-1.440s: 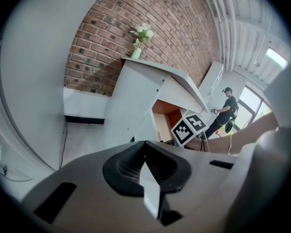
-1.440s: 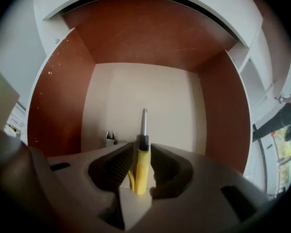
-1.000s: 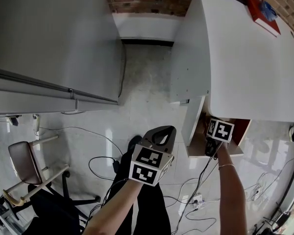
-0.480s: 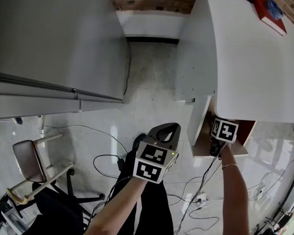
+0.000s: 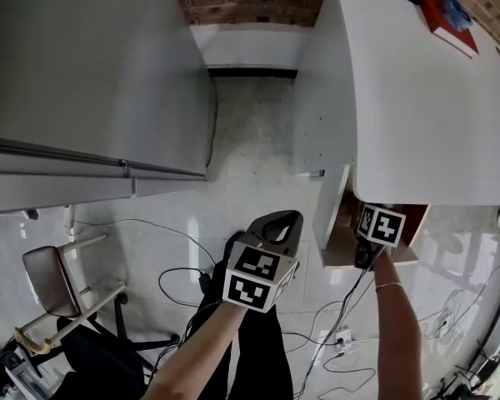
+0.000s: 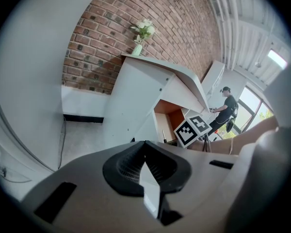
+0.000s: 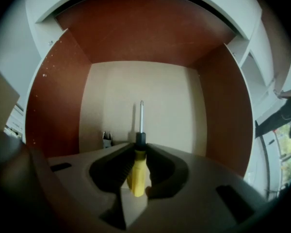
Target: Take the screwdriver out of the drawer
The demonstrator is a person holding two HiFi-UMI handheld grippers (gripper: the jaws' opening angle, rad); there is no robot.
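To lift it out of the drawer point(image 5: 340, 244) at four o'clock, the right gripper point(image 7: 138, 147), jaws just closing, pinched the screwdriver point(image 7: 136, 176) by its handle, while the left gripper point(image 6: 144, 144) hung closed and empty.

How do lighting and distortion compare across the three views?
Head view: bright and even, desk edges bowed, reflections on the floor. Left gripper view: strong fisheye, dark corners, window washed out. Right gripper view: dim drawer interior, yet the screwdriver is sharp and casts a thin shadow.
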